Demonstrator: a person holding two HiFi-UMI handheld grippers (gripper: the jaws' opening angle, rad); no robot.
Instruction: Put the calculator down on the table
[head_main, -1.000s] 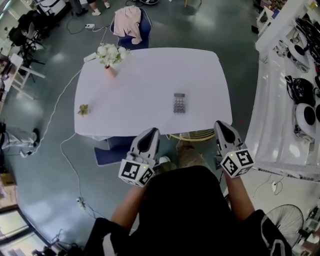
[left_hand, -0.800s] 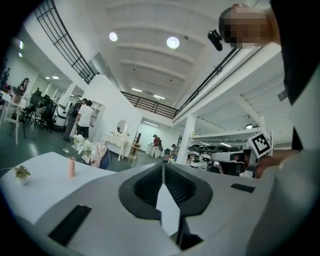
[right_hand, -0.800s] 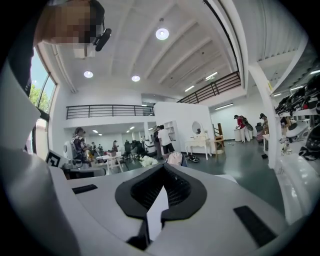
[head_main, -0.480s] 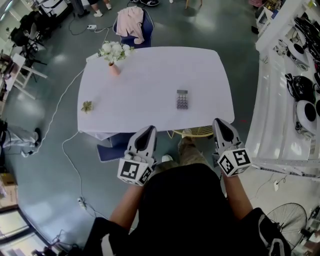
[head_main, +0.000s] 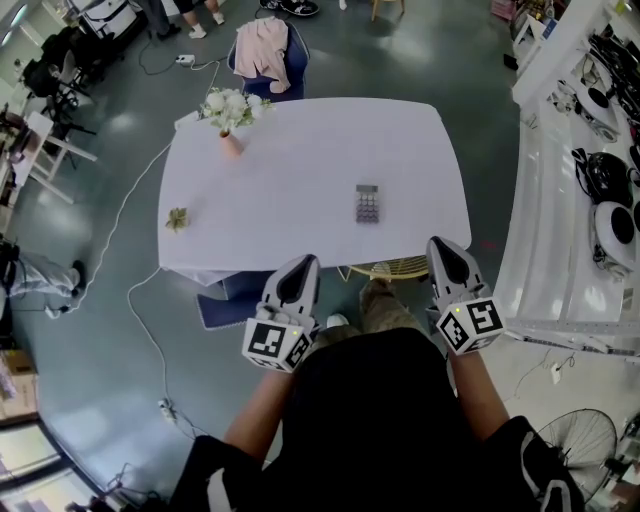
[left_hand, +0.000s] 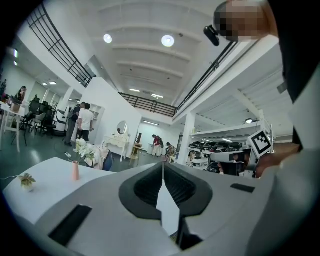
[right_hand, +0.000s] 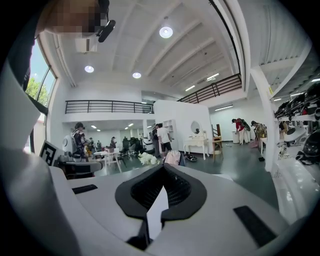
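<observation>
The grey calculator (head_main: 367, 203) lies flat on the white table (head_main: 300, 160), right of the middle and near the front edge, with nothing touching it. Both my grippers hang in front of the table's near edge, short of the calculator. My left gripper (head_main: 303, 263) is shut and empty, its tips meeting in the left gripper view (left_hand: 162, 164). My right gripper (head_main: 441, 246) is also shut with nothing in it, as the right gripper view (right_hand: 163, 166) shows. The calculator lies between the two and farther out.
A pink vase of white flowers (head_main: 229, 120) stands at the table's far left corner, and a small dried sprig (head_main: 178, 218) lies at the left. A wicker stool (head_main: 395, 268) sits under the near edge. A chair with a pink garment (head_main: 263, 50) stands behind; white shelving (head_main: 560, 200) runs along the right.
The head view has shifted slightly. Both grippers stay shut and nearly in place; the calculator has not moved on the table.
</observation>
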